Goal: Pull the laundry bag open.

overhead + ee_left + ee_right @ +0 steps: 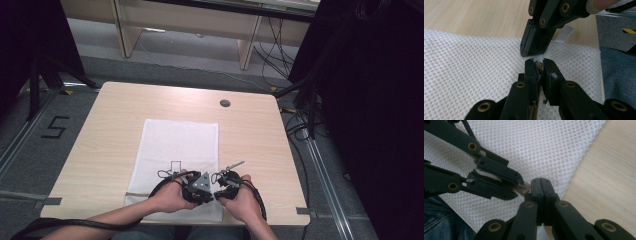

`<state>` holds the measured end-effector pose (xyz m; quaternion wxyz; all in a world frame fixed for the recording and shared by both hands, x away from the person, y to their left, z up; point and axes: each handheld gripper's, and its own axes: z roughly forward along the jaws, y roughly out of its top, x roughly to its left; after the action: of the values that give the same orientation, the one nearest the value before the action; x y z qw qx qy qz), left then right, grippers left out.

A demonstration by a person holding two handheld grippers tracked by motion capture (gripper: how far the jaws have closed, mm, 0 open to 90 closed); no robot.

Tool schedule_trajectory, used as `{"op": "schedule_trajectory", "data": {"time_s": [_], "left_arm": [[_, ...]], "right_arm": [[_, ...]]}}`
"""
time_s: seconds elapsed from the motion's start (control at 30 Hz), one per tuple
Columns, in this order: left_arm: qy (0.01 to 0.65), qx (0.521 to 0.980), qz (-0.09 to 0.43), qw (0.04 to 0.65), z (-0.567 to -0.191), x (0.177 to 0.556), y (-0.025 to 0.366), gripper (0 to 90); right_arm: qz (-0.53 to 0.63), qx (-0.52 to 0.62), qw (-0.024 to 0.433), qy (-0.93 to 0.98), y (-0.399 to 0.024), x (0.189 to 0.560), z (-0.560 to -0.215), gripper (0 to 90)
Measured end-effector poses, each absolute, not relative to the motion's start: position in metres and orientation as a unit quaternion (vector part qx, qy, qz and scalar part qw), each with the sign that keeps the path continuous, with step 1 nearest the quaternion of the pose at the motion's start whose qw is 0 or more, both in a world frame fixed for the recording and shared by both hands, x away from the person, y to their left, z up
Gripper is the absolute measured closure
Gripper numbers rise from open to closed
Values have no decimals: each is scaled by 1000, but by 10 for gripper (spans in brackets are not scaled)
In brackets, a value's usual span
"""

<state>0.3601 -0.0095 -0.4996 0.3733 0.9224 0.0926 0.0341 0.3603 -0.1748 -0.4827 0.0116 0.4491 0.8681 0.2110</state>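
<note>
High view: the white mesh mat [177, 150] is laid along the middle of the wooden table [110, 125], its near end reaching the table's near edge, where both hands meet. Bare wood is left open on either side of the mat and beyond its far end, up to a small round grommet [225, 103] past the mat's far right corner. Off the table's sides, grey floor, cables and dark drapes are seen.

Above the mat's near end, the left gripper [539, 63] is closed narrowly on a small brownish strip-like piece [539, 65], pinched between its pads. The right gripper [544, 185] is shut tight, tip to tip with the left one and touching the end of that piece [524, 188]; whether anything is caught in it cannot be told. What the piece is cannot be made out, most of it being hidden by the jaws.

A black outline [175, 165] is marked on the mat just beyond the grippers, partly covered by the left hand [170, 197]. A thin metal rod [235, 165] projects from the right gripper's body.
</note>
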Motion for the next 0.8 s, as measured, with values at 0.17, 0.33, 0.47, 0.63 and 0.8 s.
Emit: {"op": "schedule_trajectory", "data": {"time_s": [0.17, 0.33, 0.47, 0.63, 0.8], "left_arm": [[90, 925, 38, 368, -499, 359, -9, 819], [89, 924, 38, 371, -495, 359, -4, 819], [94, 923, 34, 372, -497, 359, -4, 819], [88, 923, 35, 373, -496, 359, -3, 819], [92, 924, 37, 369, -494, 358, -1, 819]], "right_arm": [[213, 458, 4, 863, -176, 360, -483, 900], [212, 458, 6, 863, -175, 360, -483, 900], [213, 458, 5, 863, -176, 361, -483, 900], [211, 457, 8, 864, -175, 360, -483, 900], [207, 459, 8, 864, -175, 359, -482, 900]]}}
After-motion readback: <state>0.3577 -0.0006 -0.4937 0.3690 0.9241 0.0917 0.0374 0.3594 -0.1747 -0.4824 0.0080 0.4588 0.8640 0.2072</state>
